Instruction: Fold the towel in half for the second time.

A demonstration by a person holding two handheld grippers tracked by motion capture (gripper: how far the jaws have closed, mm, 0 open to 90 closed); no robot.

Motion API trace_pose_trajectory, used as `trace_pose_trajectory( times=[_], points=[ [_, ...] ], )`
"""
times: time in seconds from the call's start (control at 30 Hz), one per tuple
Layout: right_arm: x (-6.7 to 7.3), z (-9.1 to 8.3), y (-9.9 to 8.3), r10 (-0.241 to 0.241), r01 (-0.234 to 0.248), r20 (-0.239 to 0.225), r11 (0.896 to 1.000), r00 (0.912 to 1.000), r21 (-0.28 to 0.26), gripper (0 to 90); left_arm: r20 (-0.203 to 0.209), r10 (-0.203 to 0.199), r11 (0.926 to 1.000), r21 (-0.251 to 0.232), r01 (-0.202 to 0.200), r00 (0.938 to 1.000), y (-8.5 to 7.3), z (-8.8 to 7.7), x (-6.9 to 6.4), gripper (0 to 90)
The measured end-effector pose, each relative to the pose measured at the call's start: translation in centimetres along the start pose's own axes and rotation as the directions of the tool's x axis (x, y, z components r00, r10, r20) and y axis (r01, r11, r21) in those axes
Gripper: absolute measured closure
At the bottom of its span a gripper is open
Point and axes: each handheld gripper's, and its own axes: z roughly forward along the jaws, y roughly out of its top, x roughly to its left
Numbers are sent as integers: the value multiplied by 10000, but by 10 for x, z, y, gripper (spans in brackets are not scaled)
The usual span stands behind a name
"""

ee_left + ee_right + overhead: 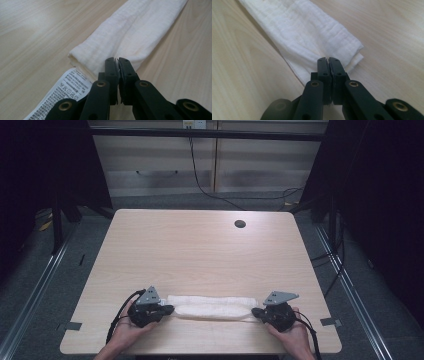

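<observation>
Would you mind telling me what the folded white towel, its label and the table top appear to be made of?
Towel: soft woven cloth, probably cotton, matte with a crinkled weave.
Label: thin, smooth printed fabric or paper; hard to tell.
Table top: pale wood-grain laminate, likely, with a slight sheen.

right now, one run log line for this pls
left gripper: shut on towel end | right gripper: shut on other end | towel: folded, flat on table

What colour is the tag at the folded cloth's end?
White with black print, on the white folded cloth; the care tag shows best in the left gripper view.
</observation>
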Motion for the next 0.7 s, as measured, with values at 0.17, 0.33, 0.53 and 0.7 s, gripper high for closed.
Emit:
trace_pose_trajectory(
  times=[0.17, 0.33, 0.53, 0.7],
  points=[
    [-11, 8, 8, 169, -165, 318, 9998, 9994, -101, 881, -141, -240, 9995, -184, 238, 9996, 1, 3, 4, 862],
    [-18, 16, 15, 692, -679, 466, 9973, 9965, -291, 826, -234, -619, 9972, -434, 608, 9978, -1, 1, 6, 814],
    [-16, 5, 10, 839, -830, 215, 9957, 9962, -406, 717, 172, -1214, 9879, -951, 1225, 9925, -3, -12, 8, 722],
    [-16, -14, 9, 1235, -1248, -184, 9862, 9922, -1091, 614, 575, -1607, 9736, -1547, 1678, 9853, -5, -30, 10, 666]
  ],
)
